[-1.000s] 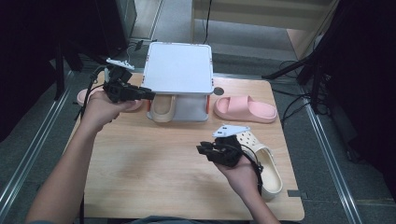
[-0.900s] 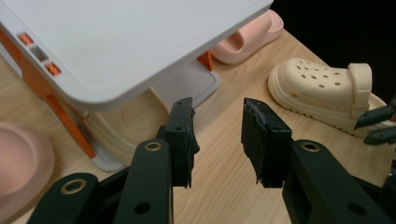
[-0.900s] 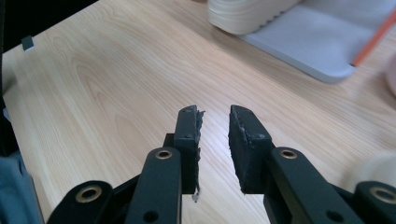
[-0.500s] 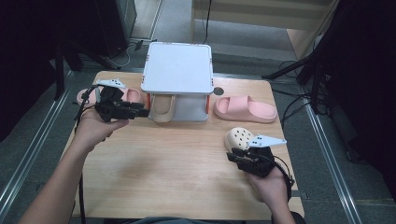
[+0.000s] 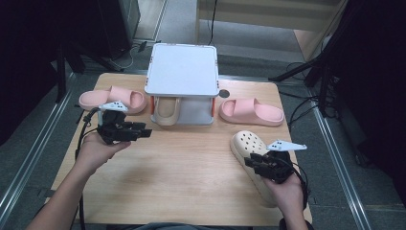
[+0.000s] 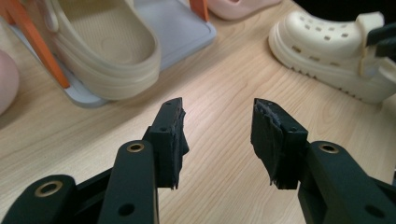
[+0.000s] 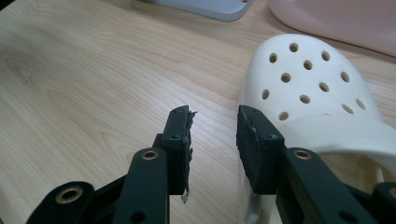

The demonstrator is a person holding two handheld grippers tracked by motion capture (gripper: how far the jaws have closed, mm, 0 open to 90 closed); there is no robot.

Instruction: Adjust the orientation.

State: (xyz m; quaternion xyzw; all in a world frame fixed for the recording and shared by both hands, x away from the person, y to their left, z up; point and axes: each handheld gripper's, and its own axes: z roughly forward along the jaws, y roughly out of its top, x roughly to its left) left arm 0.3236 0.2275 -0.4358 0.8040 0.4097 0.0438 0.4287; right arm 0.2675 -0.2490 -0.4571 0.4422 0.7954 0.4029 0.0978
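A wooden table (image 5: 182, 182) carries a small white two-level rack (image 5: 182, 69) at the middle of its far edge. A beige clog (image 5: 166, 109) sits on the rack's lower shelf, under the flat top, with its open heel end facing the near edge. A pink slide (image 5: 112, 99) lies toward the far left corner, just beside the rack, and a second pink slide (image 5: 251, 111) lies on the other side of the rack toward the far right corner. A cream clog (image 5: 249, 153) with holes in its toe lies near the right edge, toe pointing to the far side and heel toward the near right corner.

The left gripper (image 5: 143, 133) is held by the person's left hand (image 5: 98, 148) over the left part of the table, in front of the left pink slide and aimed toward the rack. In the left gripper view its jaws stand apart with bare wood between them and nothing held; the beige clog on the rack is ahead to the left, and the cream clog ahead to the right.

The right gripper (image 5: 250, 162) is held by the person's right hand (image 5: 287, 191) near the right edge, over the middle of the cream clog. In the right gripper view its jaws are parted with a narrow gap; the right-hand jaw is against the clog's side wall near the strap, the other jaw over bare table just beside it. The jaws do not clamp the shoe.
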